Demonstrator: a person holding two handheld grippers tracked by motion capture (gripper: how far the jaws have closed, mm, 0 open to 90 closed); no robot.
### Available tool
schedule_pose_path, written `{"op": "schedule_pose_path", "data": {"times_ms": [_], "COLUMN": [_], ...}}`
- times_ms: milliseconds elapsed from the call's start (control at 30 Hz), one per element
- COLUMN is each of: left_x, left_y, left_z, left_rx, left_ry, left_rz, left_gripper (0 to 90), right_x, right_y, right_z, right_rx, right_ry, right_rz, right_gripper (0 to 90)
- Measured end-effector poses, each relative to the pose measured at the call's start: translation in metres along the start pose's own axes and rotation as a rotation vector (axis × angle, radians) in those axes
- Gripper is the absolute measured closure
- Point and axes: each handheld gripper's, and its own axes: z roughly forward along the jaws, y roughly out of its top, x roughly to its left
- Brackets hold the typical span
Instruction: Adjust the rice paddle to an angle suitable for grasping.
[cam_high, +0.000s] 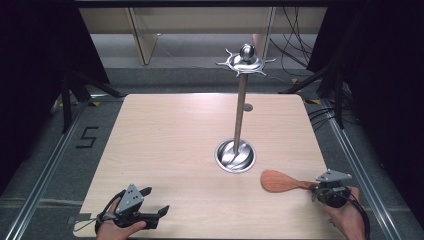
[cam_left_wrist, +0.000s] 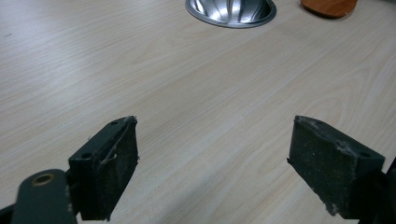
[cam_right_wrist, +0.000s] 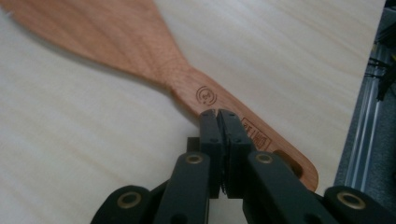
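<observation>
At the near edge of the pale wood-grain table (cam_high: 165, 135), around seven o'clock, we see the left gripper (cam_high: 156, 201) held low in a hand, its two black jaws spread wide with only bare tabletop between them; in the left gripper view the worn, fuzzy pads (cam_left_wrist: 114, 161) show scuffed edges. At about four o'clock the right gripper (cam_high: 313, 187) lies near the table's right edge, and in the right gripper view its jaws meet pad to pad over the handle of the flat reddish-brown wooden spatula (cam_right_wrist: 140, 51). Whether they pinch the handle or merely sit closed above it we cannot tell. The spatula lies on the table, its broad rounded blade pointing toward nine o'clock, its narrow handle ending in a rounded tip with a hanging slot. The wood is smooth with fine streaked grain. A burned-in circular mark sits on the neck, and a small rectangular stamp beside it is too fine to read. Further off, near the centre, stands the shiny steel utensil stand (cam_high: 240, 107): a ribbed round base, slim upright pole, and a hooked crown topped by a ball.
</observation>
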Motion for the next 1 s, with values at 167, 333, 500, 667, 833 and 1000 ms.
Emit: {"op": "schedule_pose_path", "data": {"times_ms": [167, 333, 500, 667, 833, 1000], "left_x": [0.000, 0.000, 0.000, 0.000, 0.000, -0.001], "left_y": [0.000, 0.000, -0.001, -0.001, -0.001, -0.001], "left_z": [0.000, 0.000, 0.000, 0.000, 0.000, -0.001], "left_rx": [-0.002, 0.004, 0.003, -0.008, -0.006, -0.003], "left_ry": [-0.002, 0.003, -0.002, -0.006, -0.006, 0.000], "left_rz": [0.020, 0.012, 0.014, 0.018, 0.019, 0.004], "left_gripper": [15.0, 15.0, 15.0, 14.9, 14.9, 15.0], "right_x": [-0.007, -0.012, -0.011, -0.004, 0.001, 0.010], "right_y": [0.010, 0.020, 0.033, 0.047, 0.053, 0.058], "right_z": [0.011, 0.020, 0.027, 0.035, 0.038, 0.040], "right_rx": [0.017, 0.020, 0.029, 0.031, 0.032, 0.035], "right_ry": [-0.022, -0.027, -0.018, -0.006, 0.003, 0.014], "right_rz": [-0.003, -0.001, 0.015, -0.013, -0.042, -0.075], "right_gripper": [89.1, 89.1, 89.1, 88.3, 88.0, 87.5]}}
